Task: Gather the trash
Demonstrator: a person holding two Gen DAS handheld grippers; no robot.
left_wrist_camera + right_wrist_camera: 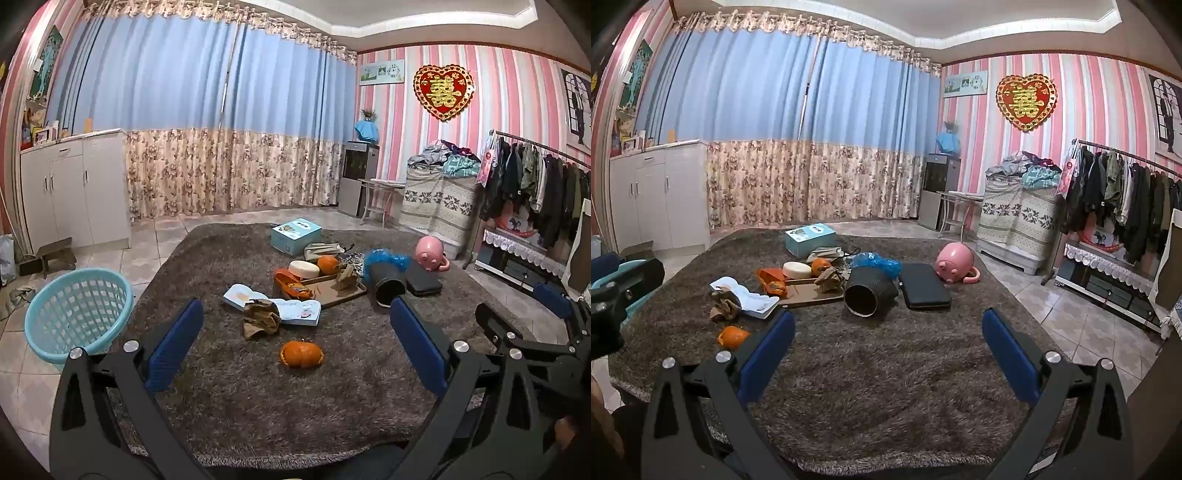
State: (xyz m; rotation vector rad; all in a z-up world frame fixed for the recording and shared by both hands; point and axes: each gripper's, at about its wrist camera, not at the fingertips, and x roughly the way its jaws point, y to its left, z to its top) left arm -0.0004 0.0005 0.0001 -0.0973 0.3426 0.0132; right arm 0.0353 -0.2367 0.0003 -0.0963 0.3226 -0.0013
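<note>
- Your left tool (295, 347) and right tool (888, 350) both stand wide apart, gripping nothing, above the brown shag rug (240, 406).
- The orange peel (301, 353) lies on the rug, just in front of the crumpled brown paper (260, 317).
- The tipped black bin (870, 291) lies right of that paper.

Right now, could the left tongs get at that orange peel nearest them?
Probably yes: the left tongs stand open, the orange peel lies straight ahead between them on the shaggy rug, nothing in between.

Orange peel (301, 353) lies nearest the rug's front edge; crumpled brown paper (260, 318) sits behind it; black bin (388, 286) lies tipped, mid-rug.
</note>
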